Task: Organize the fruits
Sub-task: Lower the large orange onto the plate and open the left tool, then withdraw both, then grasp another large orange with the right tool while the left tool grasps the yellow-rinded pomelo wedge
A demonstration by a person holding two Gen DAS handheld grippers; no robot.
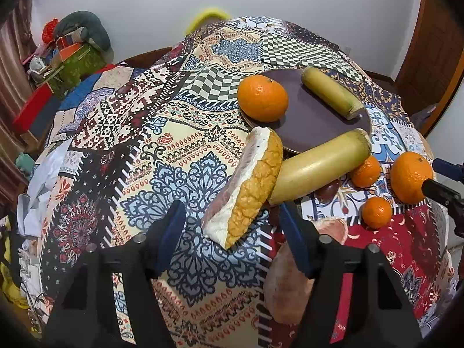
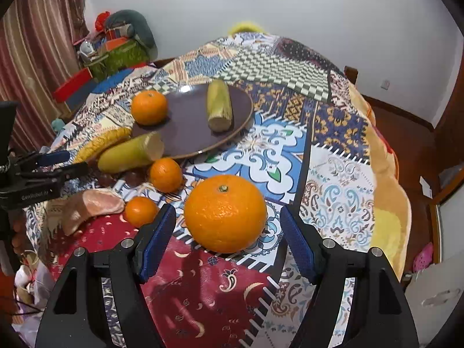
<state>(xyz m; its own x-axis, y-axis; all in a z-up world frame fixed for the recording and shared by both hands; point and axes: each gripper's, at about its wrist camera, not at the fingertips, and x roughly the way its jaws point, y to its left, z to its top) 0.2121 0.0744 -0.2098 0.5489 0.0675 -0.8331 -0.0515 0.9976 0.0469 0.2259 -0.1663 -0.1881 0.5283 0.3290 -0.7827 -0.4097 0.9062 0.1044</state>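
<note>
A dark round plate (image 1: 313,121) (image 2: 188,127) holds an orange (image 1: 262,98) (image 2: 149,107) and a yellow-green cane piece (image 1: 332,92) (image 2: 219,105). My left gripper (image 1: 232,211) is open around a pomelo wedge (image 1: 246,185) lying on the cloth; a second cane piece (image 1: 319,165) (image 2: 130,152) lies behind it. My right gripper (image 2: 227,220) is open around a large orange (image 2: 225,213) (image 1: 410,177) on the cloth. Two small oranges (image 2: 166,174) (image 2: 140,211) lie to its left. Another pomelo piece (image 2: 92,204) (image 1: 290,266) lies near the left gripper (image 2: 55,165).
The table is covered by a patterned patchwork cloth (image 1: 174,145) (image 2: 333,174). A pile of boxes and cushions (image 1: 69,46) stands at the back left by a curtain. A wooden door (image 1: 429,43) is at the right.
</note>
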